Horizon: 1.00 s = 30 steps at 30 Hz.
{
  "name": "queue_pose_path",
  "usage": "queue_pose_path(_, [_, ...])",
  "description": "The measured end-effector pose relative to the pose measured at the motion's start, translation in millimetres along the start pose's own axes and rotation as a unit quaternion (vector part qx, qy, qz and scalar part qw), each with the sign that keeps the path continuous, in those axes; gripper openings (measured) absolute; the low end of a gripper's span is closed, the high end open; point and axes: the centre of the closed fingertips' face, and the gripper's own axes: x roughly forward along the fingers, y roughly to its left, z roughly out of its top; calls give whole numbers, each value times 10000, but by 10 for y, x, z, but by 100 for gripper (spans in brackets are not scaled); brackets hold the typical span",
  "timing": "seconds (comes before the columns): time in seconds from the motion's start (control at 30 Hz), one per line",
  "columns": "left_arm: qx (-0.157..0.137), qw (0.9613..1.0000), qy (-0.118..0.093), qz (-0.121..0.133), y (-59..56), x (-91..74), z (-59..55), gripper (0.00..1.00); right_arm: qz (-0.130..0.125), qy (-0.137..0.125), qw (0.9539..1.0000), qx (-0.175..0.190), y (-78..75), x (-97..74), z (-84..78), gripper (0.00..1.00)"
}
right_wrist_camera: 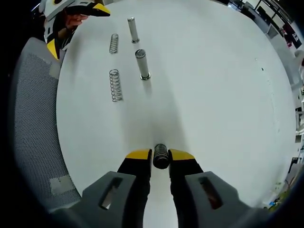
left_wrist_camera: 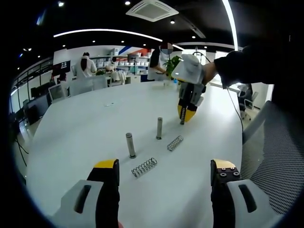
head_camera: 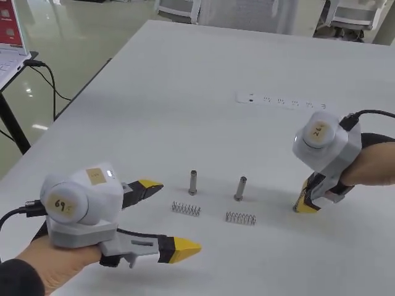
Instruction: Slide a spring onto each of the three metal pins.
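Grip matters here: our right hand-held gripper (right_wrist_camera: 161,153) is clenched on an upright spring (right_wrist_camera: 161,158), its low end near the worktop (head_camera: 185,111); we cannot tell whether the third pin is inside it. We judge it best to hold it vertical and press lightly, so the coils don't buckle. Our left hand-held gripper (left_wrist_camera: 165,165) is released, grasping nothing. The left bare pin (head_camera: 192,182) and right bare pin (head_camera: 240,188) stand upright, a loose spring (head_camera: 186,208) and a second loose spring (head_camera: 240,217) lying just before them. A power strip (head_camera: 278,102) lies well behind; nothing blocks the way.
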Motion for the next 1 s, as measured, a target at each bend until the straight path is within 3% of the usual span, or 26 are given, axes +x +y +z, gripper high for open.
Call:
queue_pose_path(0.57, [23,10000,-1,-12,0,-4,12,77,-123,-138,9998,72,-72,-42,-42,25])
queue_pose_path(1.0, [48,10000,-11,-46,7,15,23,77,-181,-192,9993,254,29,-121,-168,26])
